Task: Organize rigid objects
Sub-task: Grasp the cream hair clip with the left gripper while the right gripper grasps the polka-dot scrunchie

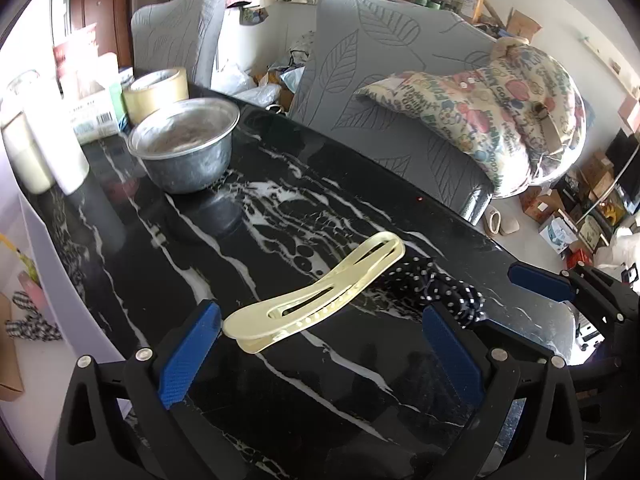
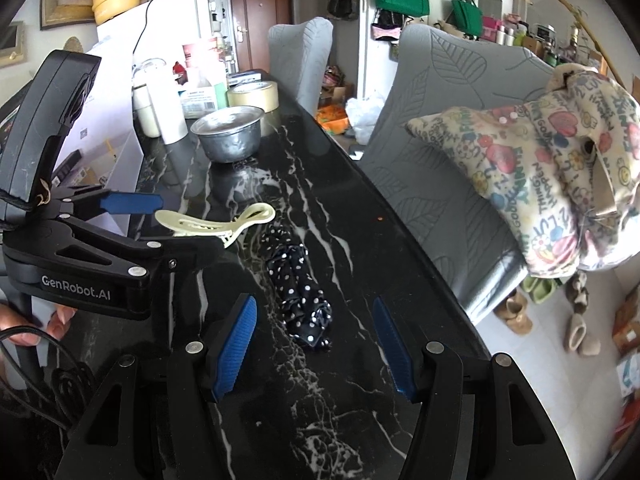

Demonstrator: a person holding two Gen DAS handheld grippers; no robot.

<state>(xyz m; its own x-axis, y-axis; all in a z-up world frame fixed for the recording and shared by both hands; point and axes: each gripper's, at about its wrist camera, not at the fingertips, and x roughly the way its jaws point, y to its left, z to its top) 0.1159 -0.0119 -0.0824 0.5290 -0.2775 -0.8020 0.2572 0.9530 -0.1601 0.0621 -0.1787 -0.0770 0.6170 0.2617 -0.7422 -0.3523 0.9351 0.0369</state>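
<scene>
Black marble with white veins makes up the table [image 1: 168,280]. In the left wrist view, the left gripper [image 1: 324,340] stands with its blue pads wide apart, holding nothing; the pale yellow hair clip [image 1: 320,292] lies flat on the table between them, its rounded end just beside the left pad. A navy polka-dot scrunchie [image 1: 440,284] lies touching the clip's right side, near the table's right edge. A metal bowl [image 1: 188,148] sits toward the far left corner, with a roll of tape [image 1: 156,90] behind it. The right gripper's blue fingertip [image 1: 540,280] shows at the right edge.

In the right wrist view, the right gripper [image 2: 316,356] is spread open and empty, low over the near end of the table, with the scrunchie [image 2: 298,292] lying just ahead between its fingers. The left gripper [image 2: 160,220] reaches in from the left, its fingers either side of the clip [image 2: 216,222]. The bowl [image 2: 230,132] stands well beyond.
</scene>
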